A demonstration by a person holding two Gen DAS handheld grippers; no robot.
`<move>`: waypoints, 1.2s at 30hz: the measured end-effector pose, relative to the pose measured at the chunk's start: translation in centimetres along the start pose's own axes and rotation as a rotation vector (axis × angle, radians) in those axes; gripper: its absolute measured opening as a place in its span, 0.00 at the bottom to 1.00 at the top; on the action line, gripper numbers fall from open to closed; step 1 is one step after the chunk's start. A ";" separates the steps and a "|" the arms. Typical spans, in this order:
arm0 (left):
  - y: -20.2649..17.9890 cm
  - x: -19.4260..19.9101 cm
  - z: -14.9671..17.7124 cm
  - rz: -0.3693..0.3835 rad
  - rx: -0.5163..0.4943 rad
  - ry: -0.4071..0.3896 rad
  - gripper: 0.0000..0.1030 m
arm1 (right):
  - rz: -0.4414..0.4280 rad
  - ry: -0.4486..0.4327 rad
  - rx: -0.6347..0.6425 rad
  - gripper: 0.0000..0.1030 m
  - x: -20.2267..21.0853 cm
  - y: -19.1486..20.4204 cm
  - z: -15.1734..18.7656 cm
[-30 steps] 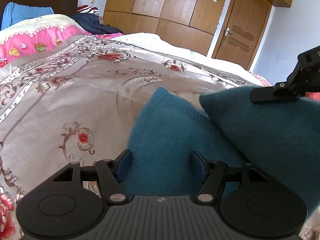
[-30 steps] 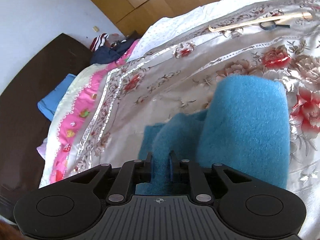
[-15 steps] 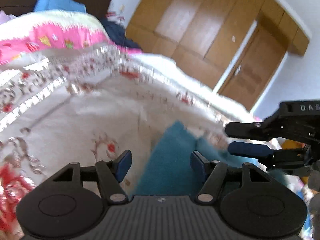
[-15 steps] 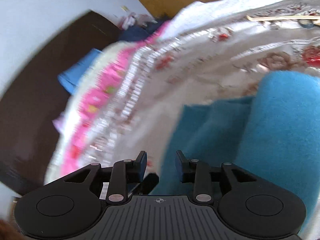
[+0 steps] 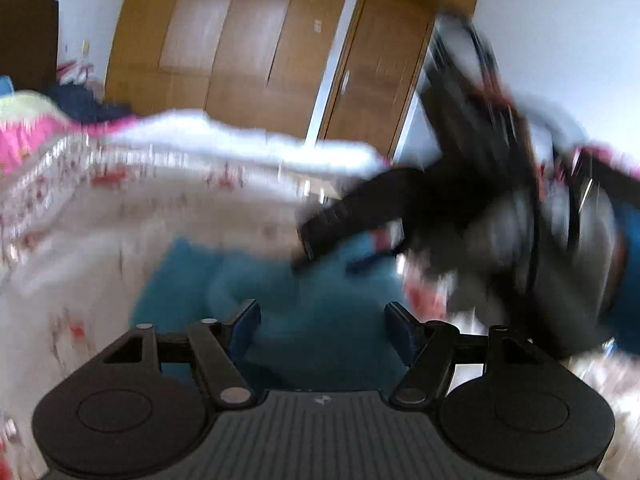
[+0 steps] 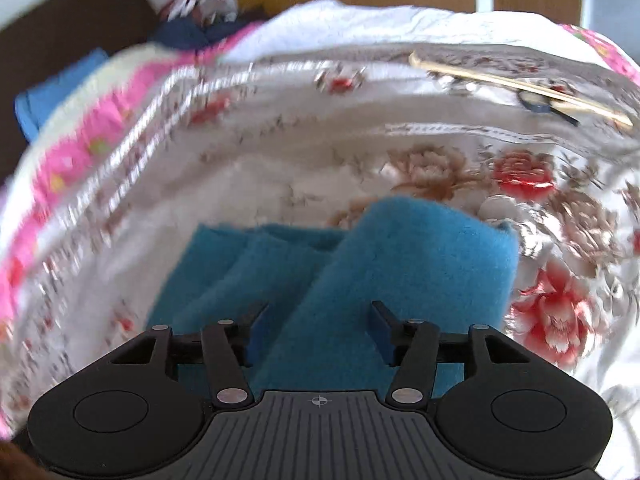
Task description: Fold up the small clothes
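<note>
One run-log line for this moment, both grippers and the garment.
left gripper: opening, nothing gripped | right gripper: opening, nothing gripped | fuzzy teal knit garment: folded over, lying on floral satin bedspread

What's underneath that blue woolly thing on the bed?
The blue woolly garment lies folded on a floral bedspread, which shows all round it. Whatever is directly beneath the folds is covered, so I cannot tell.
</note>
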State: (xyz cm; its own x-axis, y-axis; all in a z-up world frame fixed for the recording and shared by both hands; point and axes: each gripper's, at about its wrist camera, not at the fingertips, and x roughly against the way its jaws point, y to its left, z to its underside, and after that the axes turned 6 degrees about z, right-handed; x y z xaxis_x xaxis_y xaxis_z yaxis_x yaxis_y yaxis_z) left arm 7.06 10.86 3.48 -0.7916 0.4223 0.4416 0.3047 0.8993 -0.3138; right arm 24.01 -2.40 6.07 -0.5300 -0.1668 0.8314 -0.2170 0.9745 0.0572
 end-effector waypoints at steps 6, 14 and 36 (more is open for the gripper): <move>0.6 -1.7 2.4 -0.046 -0.002 0.104 0.76 | 0.123 0.041 0.198 0.57 -2.0 2.5 1.2; 0.2 -1.4 2.4 -0.010 -0.017 0.056 0.77 | 0.127 0.110 0.111 0.70 -2.6 2.2 -0.4; -1.5 2.5 0.8 0.053 0.007 -0.142 0.45 | -0.266 -0.220 -0.345 0.18 7.9 -9.1 4.2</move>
State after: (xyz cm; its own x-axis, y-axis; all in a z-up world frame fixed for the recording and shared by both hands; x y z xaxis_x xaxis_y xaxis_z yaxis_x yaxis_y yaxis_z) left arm 4.18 10.52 4.35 -0.8414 0.4488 0.3011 0.3453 0.8750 -0.3393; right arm 18.36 -13.18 9.78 -0.6621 -0.4081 0.6285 -0.1033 0.8804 0.4628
